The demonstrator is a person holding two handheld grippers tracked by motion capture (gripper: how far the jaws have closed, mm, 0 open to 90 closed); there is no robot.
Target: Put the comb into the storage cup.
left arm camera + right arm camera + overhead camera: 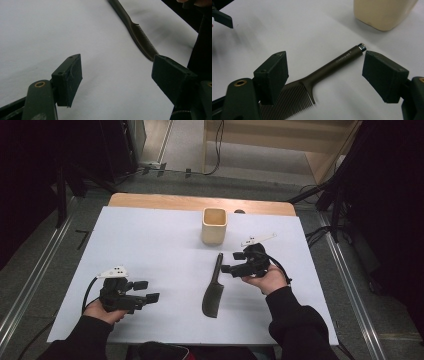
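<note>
A dark brown comb (214, 287) lies flat on the white sheet (150, 245) that covers the table (150, 200), its long axis running near to far: the slim handle points away from the person toward a cream square cup (214, 225), and the broad toothed end lies nearer the person. In the right gripper view the handle (337, 61) carries small pale lettering too fine to read and ends in a shiny tip, with the cup's base (382, 12) just beyond it. The right tongs (228, 268) sit just beside the handle with the jaws spread wide and nothing between them, apart from the comb as far as can be seen. The left tongs (146, 291) are held well to the left of the comb, jaws likewise wide apart and empty. In the left gripper view the comb (140, 35) runs off the top edge, and its lower end is hidden behind one jaw.
</note>
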